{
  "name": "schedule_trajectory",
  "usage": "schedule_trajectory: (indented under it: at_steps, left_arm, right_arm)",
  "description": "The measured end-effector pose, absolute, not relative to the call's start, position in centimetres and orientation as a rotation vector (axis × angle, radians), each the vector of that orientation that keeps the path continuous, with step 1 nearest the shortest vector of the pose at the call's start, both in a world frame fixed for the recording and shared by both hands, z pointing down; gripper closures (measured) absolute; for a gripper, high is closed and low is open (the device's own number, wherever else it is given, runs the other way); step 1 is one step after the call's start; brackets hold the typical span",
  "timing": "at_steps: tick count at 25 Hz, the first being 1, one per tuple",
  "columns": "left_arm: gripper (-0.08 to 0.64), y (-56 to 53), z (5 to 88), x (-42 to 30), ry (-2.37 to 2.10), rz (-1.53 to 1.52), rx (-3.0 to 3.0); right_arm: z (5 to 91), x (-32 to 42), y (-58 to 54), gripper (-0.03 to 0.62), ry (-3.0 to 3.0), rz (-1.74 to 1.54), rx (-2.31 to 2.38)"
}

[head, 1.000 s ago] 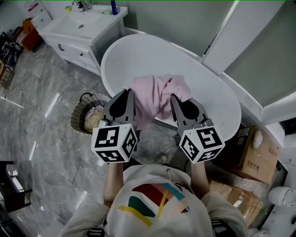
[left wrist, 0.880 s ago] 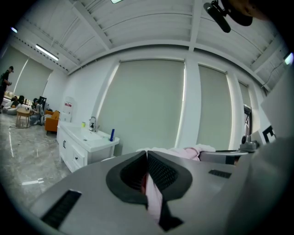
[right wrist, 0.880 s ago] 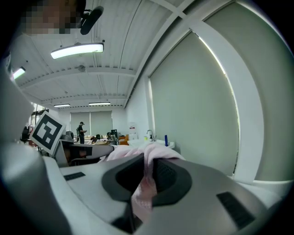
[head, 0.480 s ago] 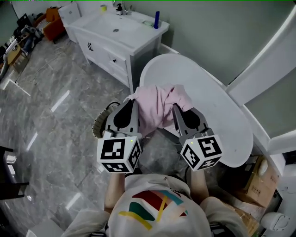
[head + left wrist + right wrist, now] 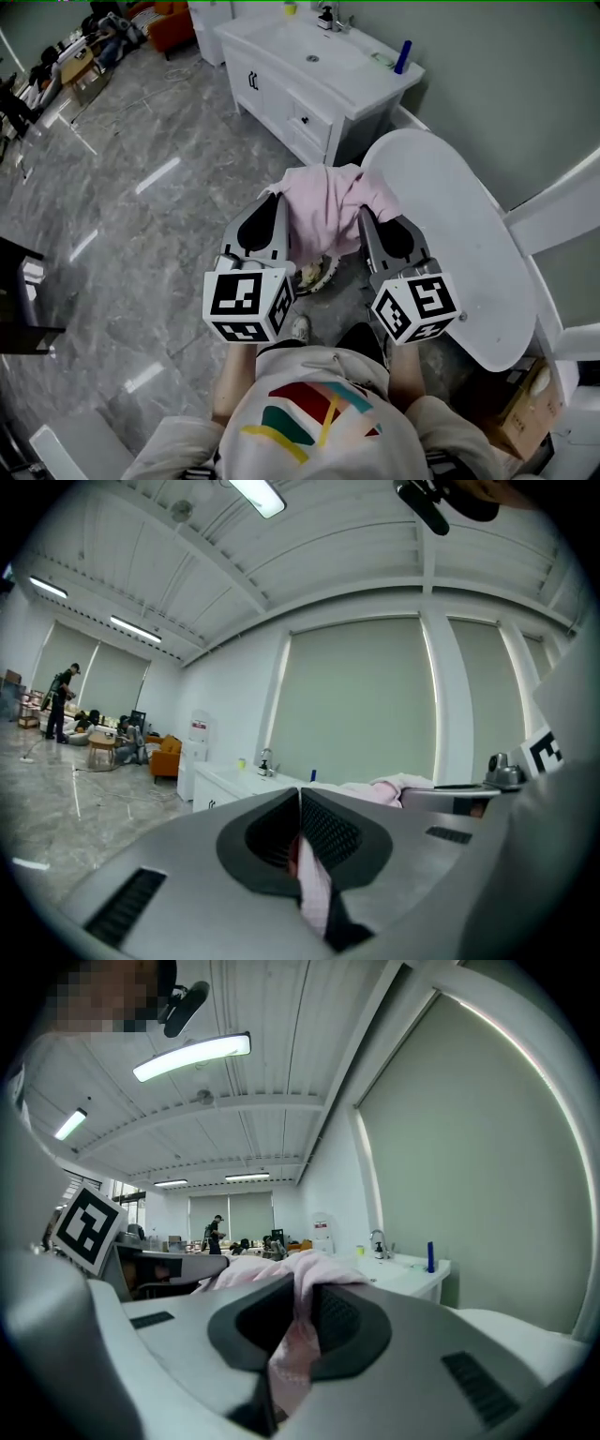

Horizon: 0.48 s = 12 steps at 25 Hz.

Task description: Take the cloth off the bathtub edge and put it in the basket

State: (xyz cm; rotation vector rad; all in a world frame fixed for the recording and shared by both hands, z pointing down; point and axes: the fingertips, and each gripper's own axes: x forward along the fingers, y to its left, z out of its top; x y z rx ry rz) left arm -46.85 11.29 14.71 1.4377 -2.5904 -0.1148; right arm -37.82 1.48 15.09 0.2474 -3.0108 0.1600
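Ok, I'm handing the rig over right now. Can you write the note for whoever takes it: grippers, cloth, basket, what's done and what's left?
Left gripper: shut on one end of the pink cloth.
Right gripper: shut on the other end of the same cloth.
Cloth: held up in the air between the two grippers, off the bathtub edge.
Basket: down below, only a bit of it shows under the cloth between the grippers.
Done: cloth picked up from the tub.
Left: bring the cloth down over the basket, open both grippers and let it drop in.
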Motion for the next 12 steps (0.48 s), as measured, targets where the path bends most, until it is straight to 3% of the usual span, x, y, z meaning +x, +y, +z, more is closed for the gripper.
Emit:
schedule_trajectory:
  at_steps: [12]
  left_arm:
    - [0.535, 15.3, 17.1, -51.9, -2.644, -0.146, 1.163]
  right_arm:
    - [16.7, -44.8, 4.1, 0.543, -2.956, 0.155, -0.029]
